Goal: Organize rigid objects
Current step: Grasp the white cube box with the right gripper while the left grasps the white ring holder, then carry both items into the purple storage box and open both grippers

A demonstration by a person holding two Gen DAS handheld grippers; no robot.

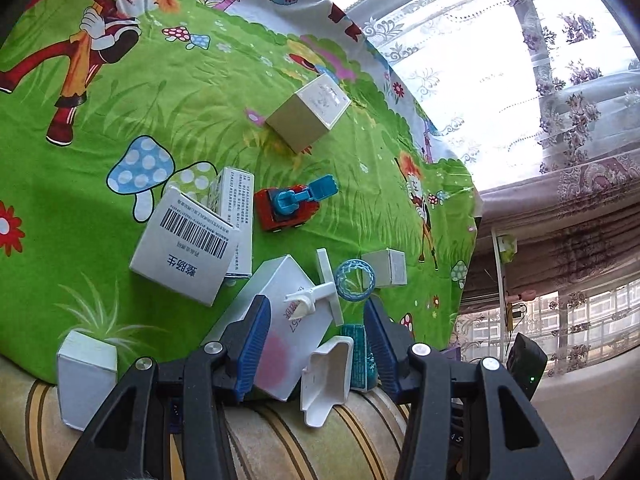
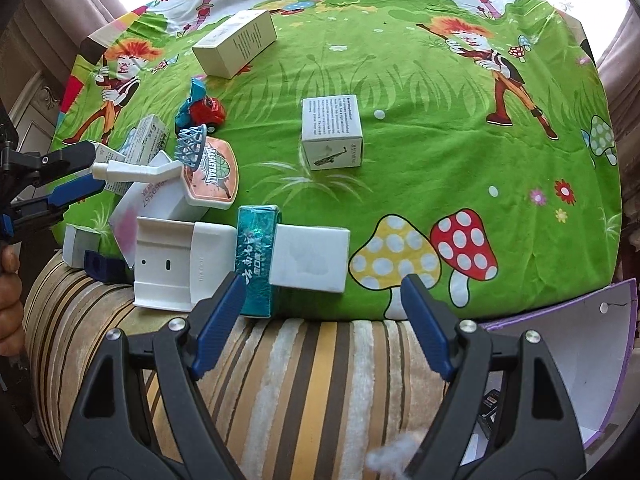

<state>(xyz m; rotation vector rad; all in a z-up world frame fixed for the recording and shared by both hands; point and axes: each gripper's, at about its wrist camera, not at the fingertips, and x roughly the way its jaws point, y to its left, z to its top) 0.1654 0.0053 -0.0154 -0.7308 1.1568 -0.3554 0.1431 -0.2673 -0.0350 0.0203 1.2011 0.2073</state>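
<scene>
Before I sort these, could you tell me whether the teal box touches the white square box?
Touching: the right wrist view shows the teal box pressed against the white square box, no gap.

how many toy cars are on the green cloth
1: a red and blue toy car sits on the green cloth behind the mini basketball hoop. Another could be hidden behind the boxes.

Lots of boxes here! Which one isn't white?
The teal box with shiny lettering, lying at the cloth's near edge between the white plastic holder and a plain white box. The other boxes are white or cream.
</scene>
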